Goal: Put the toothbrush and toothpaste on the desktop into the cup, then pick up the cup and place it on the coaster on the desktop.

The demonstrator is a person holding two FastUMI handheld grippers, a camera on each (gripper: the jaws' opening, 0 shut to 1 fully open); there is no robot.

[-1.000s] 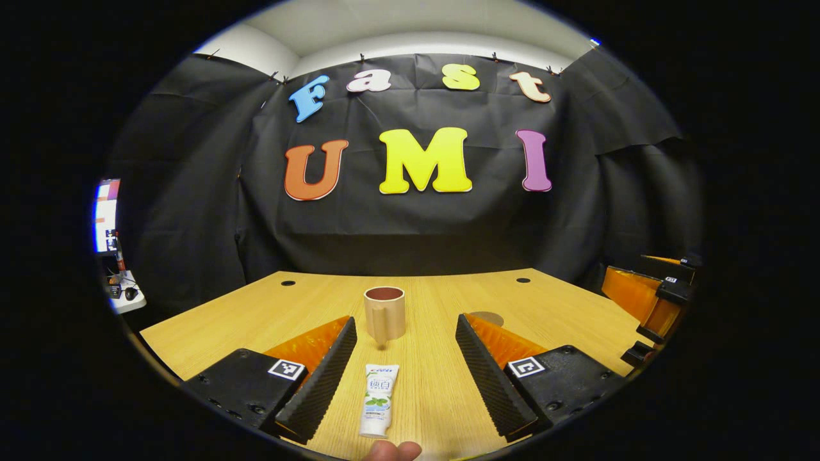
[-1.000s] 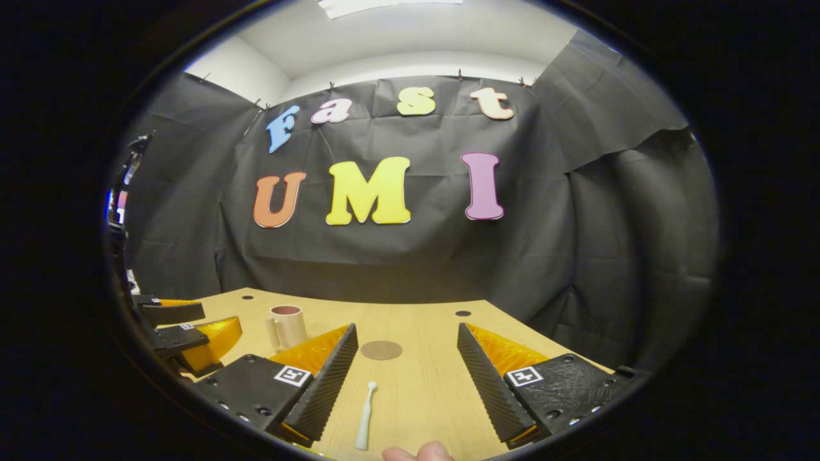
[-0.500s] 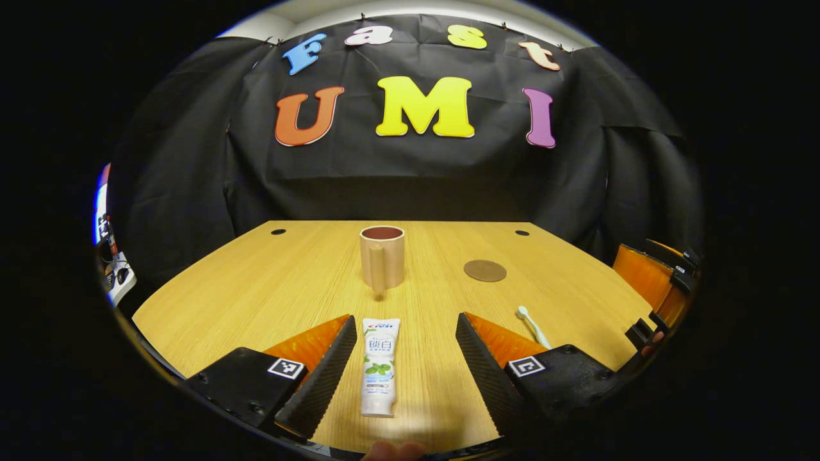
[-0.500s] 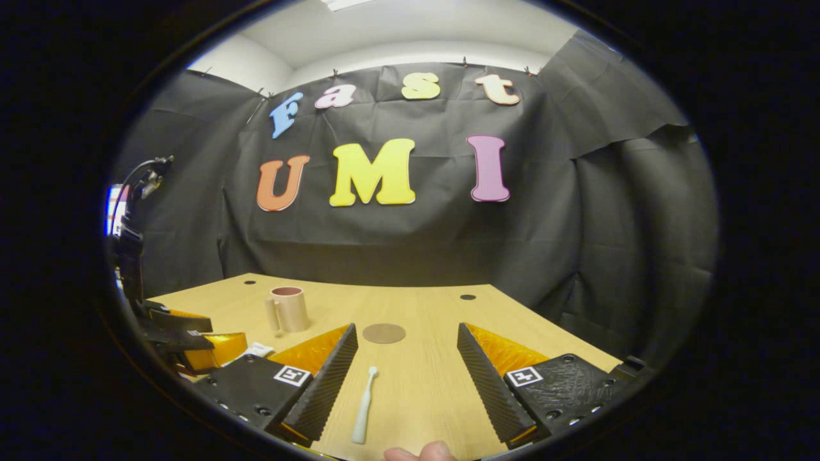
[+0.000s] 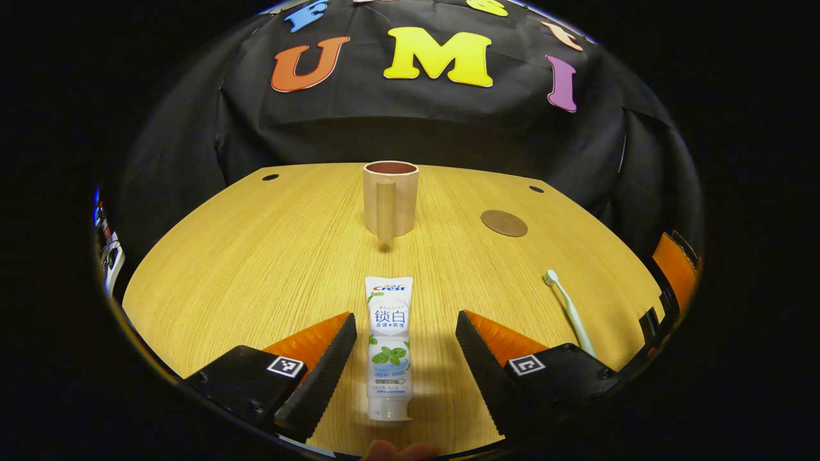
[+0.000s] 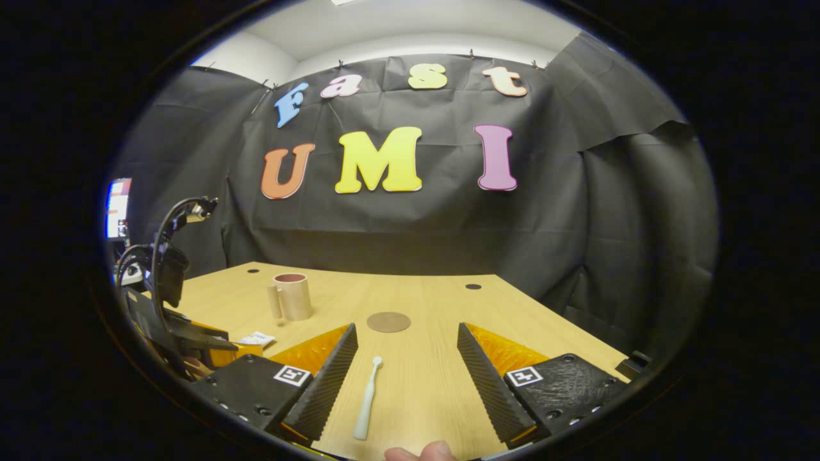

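Left gripper, jaws spread, straddles the tube lying before the cup; lower squarely, then pinch mid-body.

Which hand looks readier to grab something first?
Probably the left: its tongs are open and straddle the toothpaste lying flat on the desk. The right tongs are open too, with the toothbrush lying between them, so it's close.
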